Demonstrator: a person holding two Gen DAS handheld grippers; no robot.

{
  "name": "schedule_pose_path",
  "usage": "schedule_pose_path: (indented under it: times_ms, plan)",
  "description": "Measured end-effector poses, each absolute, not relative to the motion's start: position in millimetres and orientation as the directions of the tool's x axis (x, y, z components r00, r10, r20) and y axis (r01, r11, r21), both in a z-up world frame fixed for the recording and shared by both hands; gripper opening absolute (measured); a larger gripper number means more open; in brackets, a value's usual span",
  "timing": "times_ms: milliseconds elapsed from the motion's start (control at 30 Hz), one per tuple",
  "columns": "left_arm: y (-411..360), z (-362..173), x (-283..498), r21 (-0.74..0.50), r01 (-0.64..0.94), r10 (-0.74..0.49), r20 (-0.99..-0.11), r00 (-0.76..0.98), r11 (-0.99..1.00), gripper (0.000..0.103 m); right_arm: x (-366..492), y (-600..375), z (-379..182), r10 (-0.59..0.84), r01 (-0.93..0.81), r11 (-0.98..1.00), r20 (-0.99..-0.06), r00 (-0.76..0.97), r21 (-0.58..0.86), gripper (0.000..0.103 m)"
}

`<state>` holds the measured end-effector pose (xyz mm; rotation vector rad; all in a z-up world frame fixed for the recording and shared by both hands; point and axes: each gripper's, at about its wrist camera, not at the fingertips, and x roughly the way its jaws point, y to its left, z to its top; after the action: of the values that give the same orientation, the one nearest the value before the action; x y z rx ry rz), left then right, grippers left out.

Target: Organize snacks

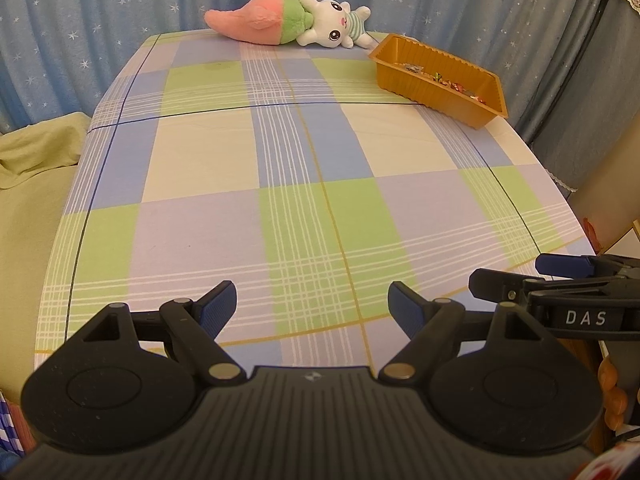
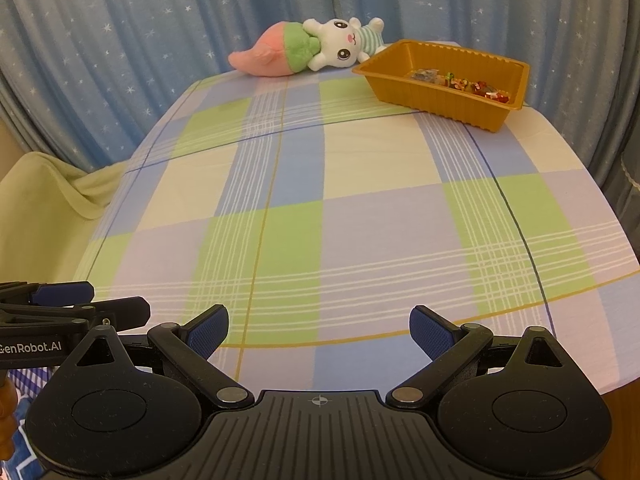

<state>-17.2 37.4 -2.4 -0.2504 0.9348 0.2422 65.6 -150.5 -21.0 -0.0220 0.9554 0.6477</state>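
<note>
An orange plastic tray (image 1: 448, 94) (image 2: 400, 86) stands at the far right of the checked tablecloth (image 1: 304, 184) (image 2: 352, 216). Several small wrapped snacks (image 1: 444, 80) (image 2: 464, 83) lie inside it. My left gripper (image 1: 312, 306) hovers open over the near edge of the table, nothing between its blue pads. My right gripper (image 2: 319, 330) is open too, also empty, close beside the left one. In the left wrist view the right gripper (image 1: 536, 274) shows at the right edge. The left gripper's fingers (image 2: 64, 294) show at the left edge of the right wrist view.
A plush toy, a white rabbit with a pink and green carrot (image 1: 288, 20) (image 2: 312, 46), lies along the far table edge. Blue star-patterned curtains (image 1: 100, 20) (image 2: 120, 40) hang behind. A pale green cloth (image 1: 36, 168) (image 2: 44, 208) drapes at the left.
</note>
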Motion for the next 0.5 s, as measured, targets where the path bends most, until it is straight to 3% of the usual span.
schedule_pose_path:
  times_ms: [500]
  plan:
    - [37.1,-2.1,-22.7,-0.107,-0.311,0.097,-0.813,0.574,0.944,0.082,60.6,-150.0,-21.1,0.504,-0.521,0.813,-0.762,0.406,0.260,0.097]
